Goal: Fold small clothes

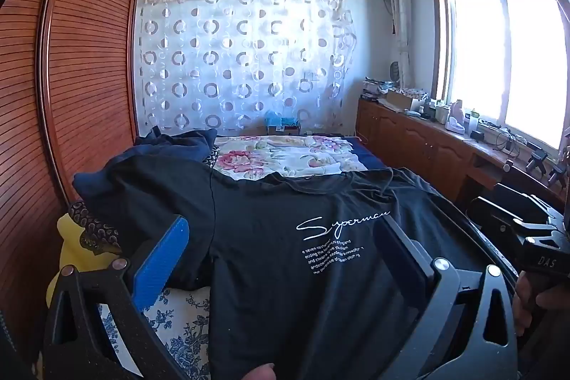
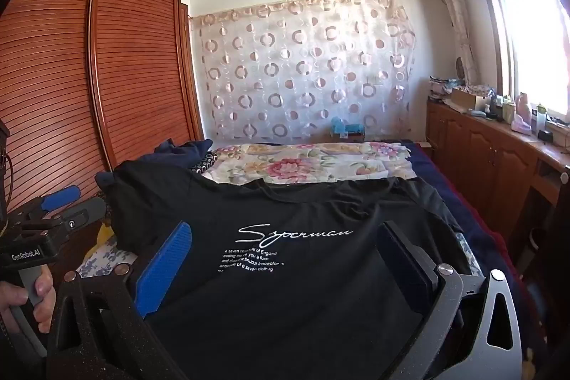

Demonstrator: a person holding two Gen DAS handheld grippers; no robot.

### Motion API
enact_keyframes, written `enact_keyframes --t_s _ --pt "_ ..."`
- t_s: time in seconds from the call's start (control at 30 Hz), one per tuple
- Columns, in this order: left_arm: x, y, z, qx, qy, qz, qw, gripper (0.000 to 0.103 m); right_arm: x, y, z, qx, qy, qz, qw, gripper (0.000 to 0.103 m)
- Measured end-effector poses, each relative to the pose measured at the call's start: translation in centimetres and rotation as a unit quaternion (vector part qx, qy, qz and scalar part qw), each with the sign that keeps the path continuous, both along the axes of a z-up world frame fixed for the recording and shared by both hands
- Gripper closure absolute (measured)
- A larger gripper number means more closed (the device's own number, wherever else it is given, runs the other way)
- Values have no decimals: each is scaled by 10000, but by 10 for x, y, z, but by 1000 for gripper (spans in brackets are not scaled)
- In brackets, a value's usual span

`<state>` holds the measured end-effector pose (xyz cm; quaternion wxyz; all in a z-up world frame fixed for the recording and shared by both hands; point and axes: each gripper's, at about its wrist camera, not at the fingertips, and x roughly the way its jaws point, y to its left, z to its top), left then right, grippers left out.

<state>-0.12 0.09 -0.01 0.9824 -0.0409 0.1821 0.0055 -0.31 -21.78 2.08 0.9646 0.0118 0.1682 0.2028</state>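
A black T-shirt [image 1: 285, 255] with white "Superman" print lies spread flat, face up, on the bed, collar toward the far side. It also shows in the right wrist view [image 2: 285, 273]. My left gripper [image 1: 281, 244] is open above the shirt's near left part, its blue-padded fingers [image 1: 160, 262] wide apart and empty. My right gripper [image 2: 285, 255] is open above the shirt's near right part, empty. The right gripper also shows in the left wrist view [image 1: 527, 237] at the right edge, and the left gripper in the right wrist view [image 2: 64, 205] at the left edge.
A floral sheet [image 1: 285, 155] covers the far half of the bed. Dark blue clothes [image 1: 171, 145] are piled at the far left. A wooden louvred wardrobe [image 1: 71, 77] stands on the left, a cluttered wooden cabinet [image 1: 427, 138] under the window on the right.
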Motion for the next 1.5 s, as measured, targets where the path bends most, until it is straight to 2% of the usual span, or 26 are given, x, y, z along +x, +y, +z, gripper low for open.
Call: enact_keyframes --t_s 0.23,1.5 --pt "-1 -1 0 121 42 25 9999 0 -3 0 1 -32 -59 -3 10000 0" --pt "2 3 4 197 39 30 9998 0 -2 -1 2 -7 -29 -77 10000 0"
